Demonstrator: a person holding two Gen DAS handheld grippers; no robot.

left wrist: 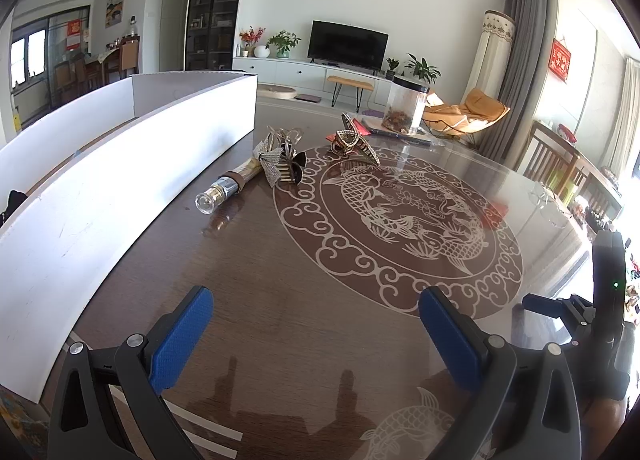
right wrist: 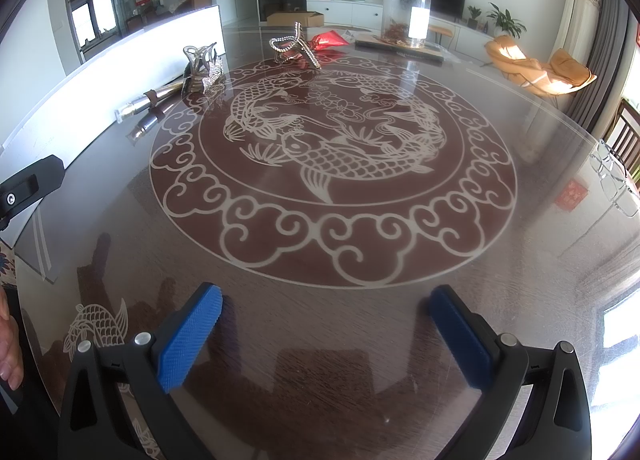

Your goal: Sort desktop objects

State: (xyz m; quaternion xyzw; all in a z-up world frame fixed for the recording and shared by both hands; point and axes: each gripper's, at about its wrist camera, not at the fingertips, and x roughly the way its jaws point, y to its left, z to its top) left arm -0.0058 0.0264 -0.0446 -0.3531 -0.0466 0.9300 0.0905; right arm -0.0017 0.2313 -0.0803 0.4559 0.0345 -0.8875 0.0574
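On the round glass-topped table (left wrist: 280, 280) lie a slim bottle with a clear cap (left wrist: 228, 188), a silver rhinestone bow hair clip (left wrist: 282, 162) and a gold jewelled claw clip (left wrist: 354, 140). The right wrist view shows the same bottle (right wrist: 154, 98), bow clip (right wrist: 204, 68) and claw clip (right wrist: 294, 46) far ahead. A long white box (left wrist: 120, 180) stands along the left. My left gripper (left wrist: 316, 300) is open, well short of the bottle, nothing between its blue pads. My right gripper (right wrist: 326, 300) is open over bare table.
A clear jar with a black lid (left wrist: 406, 106) stands on a flat board at the far side, next to a red packet (right wrist: 330, 38). Eyeglasses (right wrist: 614, 180) lie near the right edge. The right gripper's body (left wrist: 600, 308) shows at the right, and a hand (right wrist: 8, 344) at the left edge.
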